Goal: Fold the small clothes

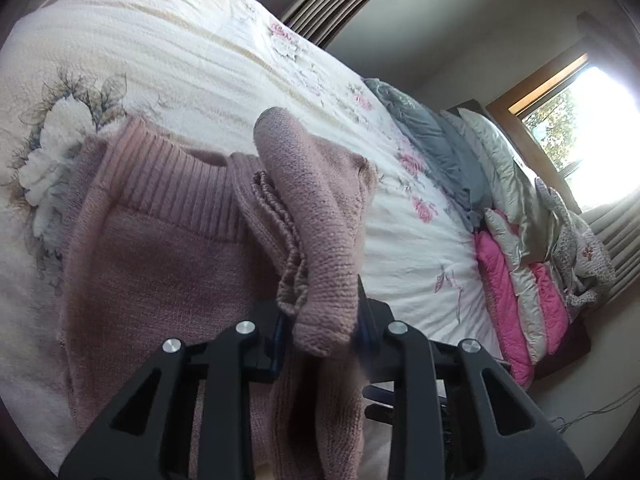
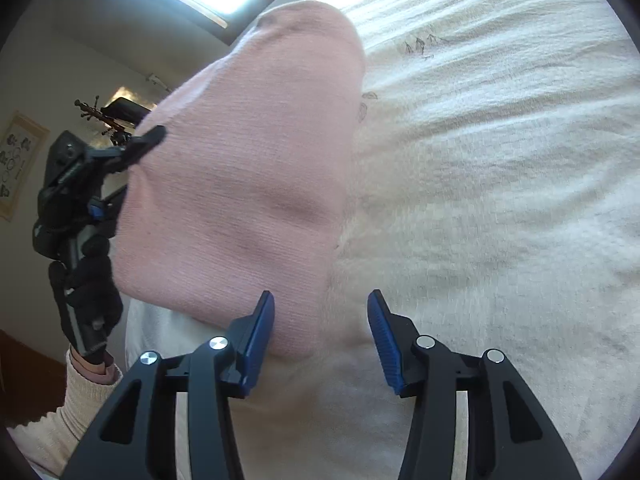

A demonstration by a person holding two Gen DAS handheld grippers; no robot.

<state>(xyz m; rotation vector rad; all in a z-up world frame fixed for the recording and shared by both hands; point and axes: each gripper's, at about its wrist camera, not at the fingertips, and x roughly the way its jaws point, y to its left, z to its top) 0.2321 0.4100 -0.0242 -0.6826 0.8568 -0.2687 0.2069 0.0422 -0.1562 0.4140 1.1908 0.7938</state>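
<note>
Your left gripper (image 1: pixel 322 334) pinched the pink sweater (image 1: pixel 168 264), a sleeve lifted between its fingers, the body on the bedspread (image 1: pixel 192 60) beyond. Your right gripper (image 2: pixel 321 340) hung released. Folding had barely begun, I'd judge.

Bedroom around the bed

A bed (image 1: pixel 192 52) carries a cream floral bedspread; grey, white and pink quilts (image 1: pixel 508 240) lie piled at its far edge (near a bright window (image 1: pixel 580 120)). In the right wrist view, a framed picture (image 2: pixel 18 160) hangs on the wall beside a dark coat rack (image 2: pixel 108 116).
</note>
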